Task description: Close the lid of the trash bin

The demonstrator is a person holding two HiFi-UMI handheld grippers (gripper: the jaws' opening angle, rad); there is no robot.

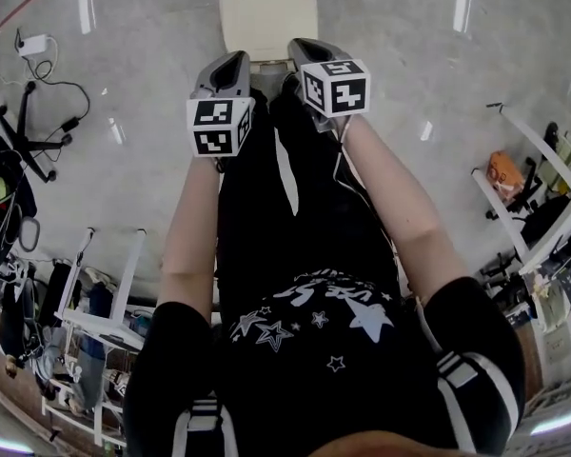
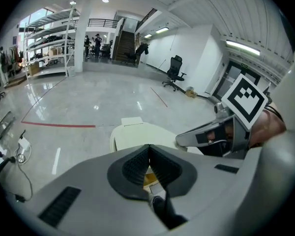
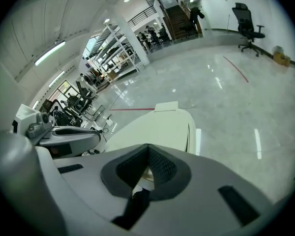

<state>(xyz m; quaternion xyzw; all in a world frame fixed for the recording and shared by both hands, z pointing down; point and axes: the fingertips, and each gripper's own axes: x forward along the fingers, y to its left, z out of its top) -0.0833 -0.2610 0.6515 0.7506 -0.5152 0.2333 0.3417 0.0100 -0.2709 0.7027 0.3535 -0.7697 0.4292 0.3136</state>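
Observation:
The cream trash bin lid (image 1: 266,9) lies on the floor-standing bin just beyond both grippers. I cannot tell whether it sits fully down. My left gripper (image 1: 235,62) hovers at the lid's near edge with its jaws shut and nothing between them. My right gripper (image 1: 300,46) is beside it, also shut and empty, over the lid's near right corner. In the left gripper view the lid (image 2: 137,134) shows past the closed gripper (image 2: 149,149), with a bit of yellow (image 2: 150,180) seen under the pads. The right gripper view shows the lid (image 3: 160,127) ahead of that gripper (image 3: 148,147).
Glossy grey floor (image 1: 133,84) surrounds the bin. A power strip and cables (image 1: 33,46) lie at the left, white racks (image 1: 95,322) at lower left and shelving (image 1: 533,188) at right. My own legs and torso (image 1: 305,255) fill the middle of the head view.

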